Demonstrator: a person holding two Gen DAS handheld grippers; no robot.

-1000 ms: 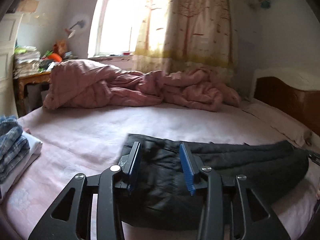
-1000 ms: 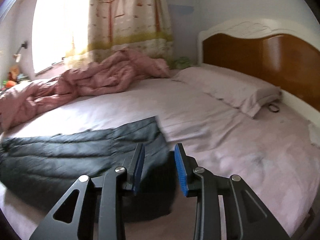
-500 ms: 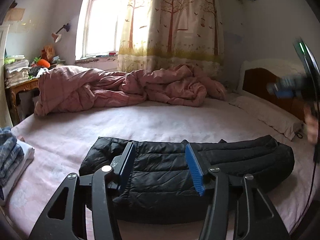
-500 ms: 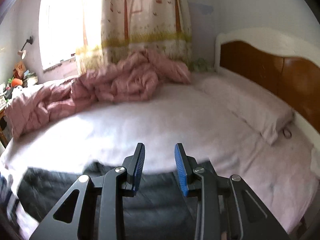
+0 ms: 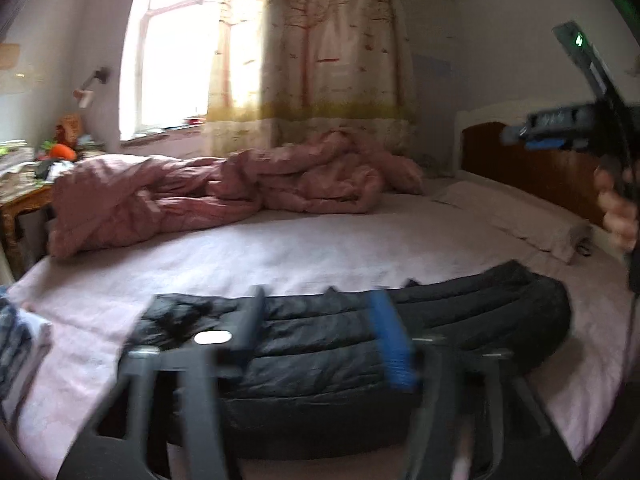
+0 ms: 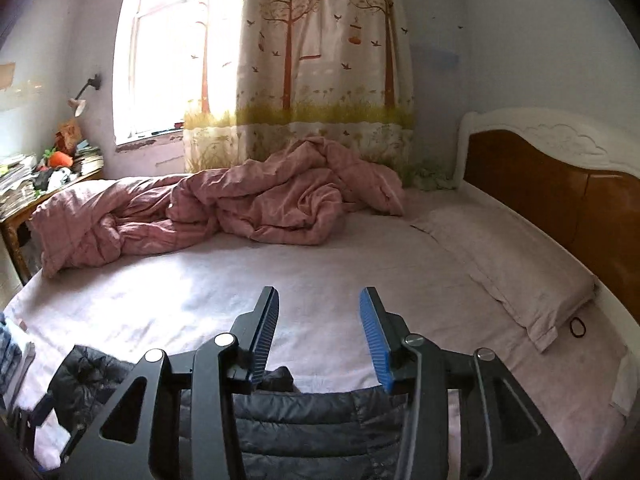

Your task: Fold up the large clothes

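One black quilted jacket (image 5: pixel 352 344) lies folded into a long band across the near edge of the bed (image 5: pixel 304 248), apart from the single crumpled pink duvet (image 6: pixel 224 208) heaped at the far side below one tree-print curtain (image 6: pixel 320 60). One pillow (image 6: pixel 512 264) rests at the right by the headboard (image 6: pixel 568 196). A small stack of folded clothes (image 5: pixel 16 344) sits at the near left edge. Two grippers show: the left gripper (image 5: pixel 316 320), blurred, jaws apart and closing with nothing between them, above the jacket; the right gripper (image 6: pixel 318 320), jaws spread and opening, empty.
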